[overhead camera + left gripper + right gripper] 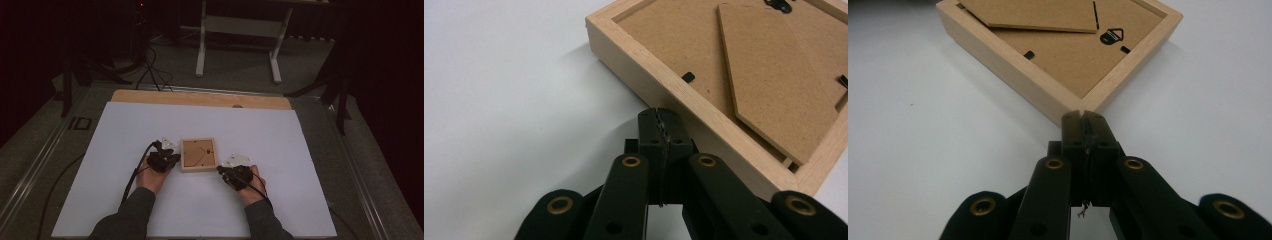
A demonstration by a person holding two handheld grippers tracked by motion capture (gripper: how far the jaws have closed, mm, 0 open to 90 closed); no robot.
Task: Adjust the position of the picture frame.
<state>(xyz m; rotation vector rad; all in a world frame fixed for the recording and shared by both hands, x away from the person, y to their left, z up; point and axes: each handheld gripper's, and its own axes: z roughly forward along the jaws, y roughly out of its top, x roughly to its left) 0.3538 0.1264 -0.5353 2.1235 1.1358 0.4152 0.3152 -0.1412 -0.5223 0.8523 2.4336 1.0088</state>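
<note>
- Black jaws of the left tool (660,131) rise from the bottom of the left gripper view, pressed together with nothing between them; their tips sit right against the long side of the picture frame (704,90), touching it or very nearly so.
- Clenched the same way, the right tool (1087,131) points its closed tips at one corner of the frame (1058,55), touching or just short of it; nothing is held.
- That frame is a small square of pale wood lying face down, so its brown fibreboard backing faces up.
- On the backing lie a folded-flat stand flap, small black retaining clips, and a black hanger near one edge.
- From the high view the frame (198,155) lies flat near the middle of the white sheet (250,130), between the two tools.
- Left tool (170,161) is at the frame's left side, right tool (223,171) at its near right corner; a hand grips each, with dark sleeves entering from the bottom edge.
- Cables trail back from both tools toward the person.
- White sheet covers most of the bench (200,98), whose wooden far edge stays bare.
</note>
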